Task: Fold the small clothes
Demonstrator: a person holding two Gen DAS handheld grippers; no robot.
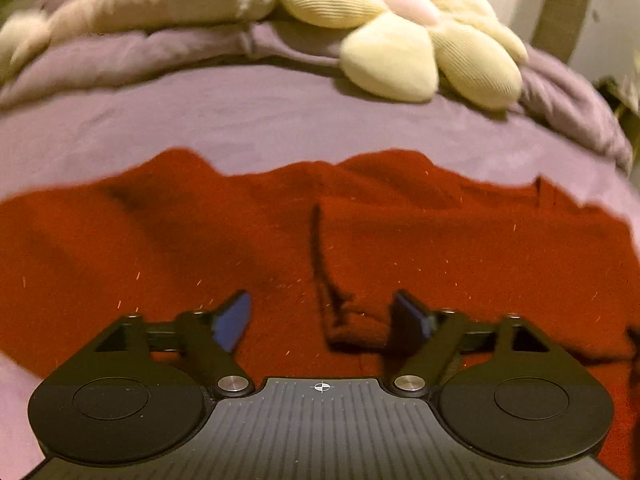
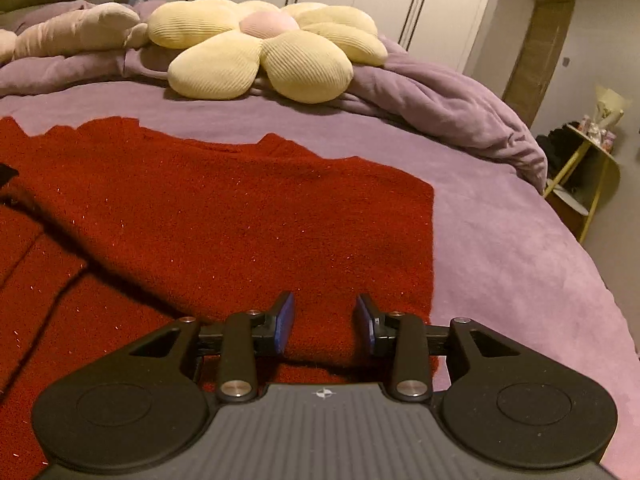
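A purple bed [image 2: 500,240] carries a red knitted garment [image 2: 240,208], spread across its near half, below a flower cushion [image 2: 260,56] at the far edge. The left gripper [image 1: 320,316] hangs spread wide, released, over a dark fold line. The right gripper [image 2: 325,320] stands part open astride the near hem, pads not pressing. Better to pinch both hem corners evenly before lifting.
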